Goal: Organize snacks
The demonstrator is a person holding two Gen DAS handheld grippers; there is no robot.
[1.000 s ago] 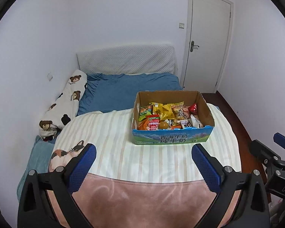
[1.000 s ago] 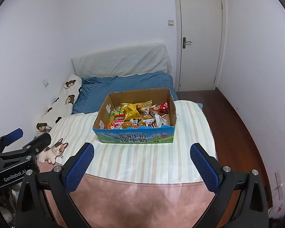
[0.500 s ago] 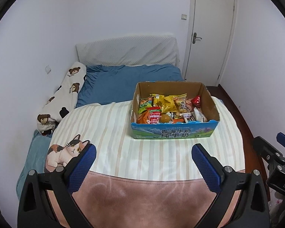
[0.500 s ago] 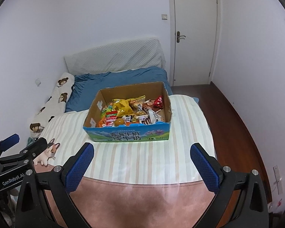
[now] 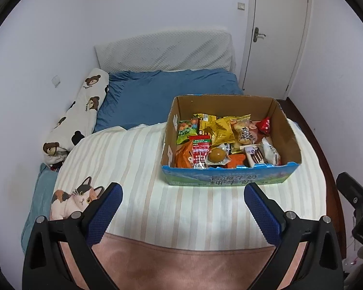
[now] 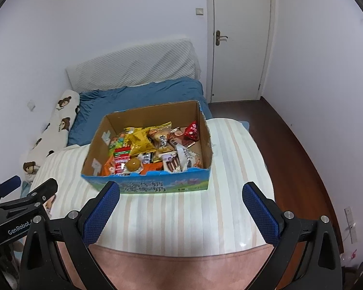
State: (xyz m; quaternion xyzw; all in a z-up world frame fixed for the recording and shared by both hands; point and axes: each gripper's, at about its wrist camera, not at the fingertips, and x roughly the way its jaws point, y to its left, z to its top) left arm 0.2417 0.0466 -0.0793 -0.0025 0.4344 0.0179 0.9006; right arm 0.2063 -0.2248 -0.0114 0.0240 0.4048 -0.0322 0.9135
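Both grippers nearer snack box (image 6: 155,154) | fingers apart, empty | left gripper (image 6: 21,203) reads "GenRobot"

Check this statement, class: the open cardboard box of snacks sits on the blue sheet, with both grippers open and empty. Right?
Not quite. The cardboard box sits on the striped blanket, not the blue sheet, as the left wrist view shows. The left gripper and right gripper are indeed open and empty.
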